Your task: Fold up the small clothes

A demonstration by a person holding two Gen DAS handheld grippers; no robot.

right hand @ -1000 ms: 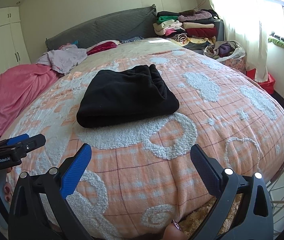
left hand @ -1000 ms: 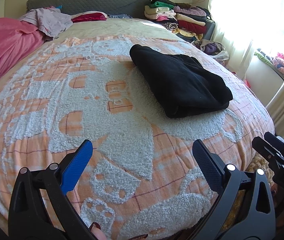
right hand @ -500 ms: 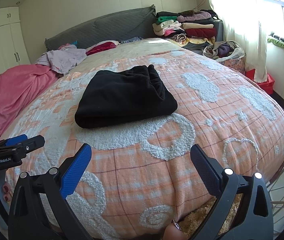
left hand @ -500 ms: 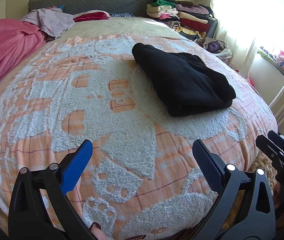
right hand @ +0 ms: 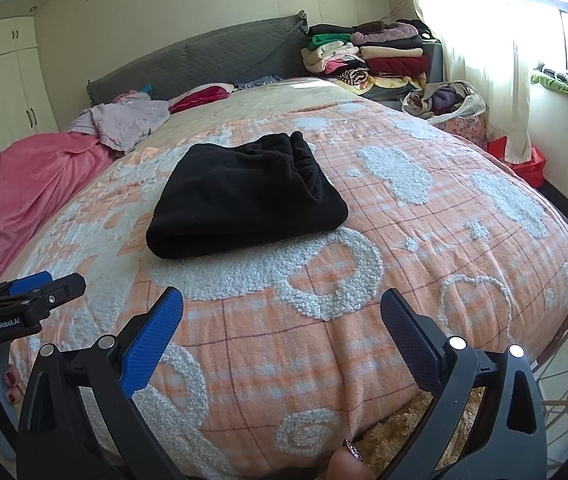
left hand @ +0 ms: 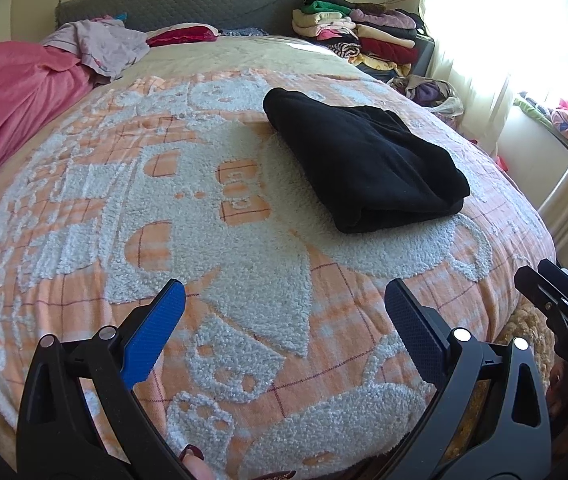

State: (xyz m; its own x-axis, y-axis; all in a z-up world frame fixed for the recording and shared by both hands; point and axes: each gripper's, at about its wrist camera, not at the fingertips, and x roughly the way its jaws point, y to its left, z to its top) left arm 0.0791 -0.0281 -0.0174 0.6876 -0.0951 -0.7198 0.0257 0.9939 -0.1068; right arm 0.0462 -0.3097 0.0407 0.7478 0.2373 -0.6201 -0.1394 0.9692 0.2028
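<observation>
A folded black garment (left hand: 364,164) lies on the orange and white bedspread (left hand: 211,216), right of centre in the left wrist view. It also shows in the right wrist view (right hand: 243,196), in the middle of the bed. My left gripper (left hand: 284,312) is open and empty over the bed's near edge, well short of the garment. My right gripper (right hand: 279,312) is open and empty, also back at the near edge. Each gripper shows at the side of the other's view: the right one (left hand: 560,312) and the left one (right hand: 23,300).
A pink blanket (left hand: 7,96) and a lilac garment (left hand: 99,48) lie at the far left of the bed. A stack of folded clothes (right hand: 368,56) stands beside the grey headboard (right hand: 203,60). A bag of clothes (right hand: 444,100) and a curtained window are on the right.
Both grippers have drawn back slightly from the bed, so the black garment sits a little farther off. Both stay open and empty.
</observation>
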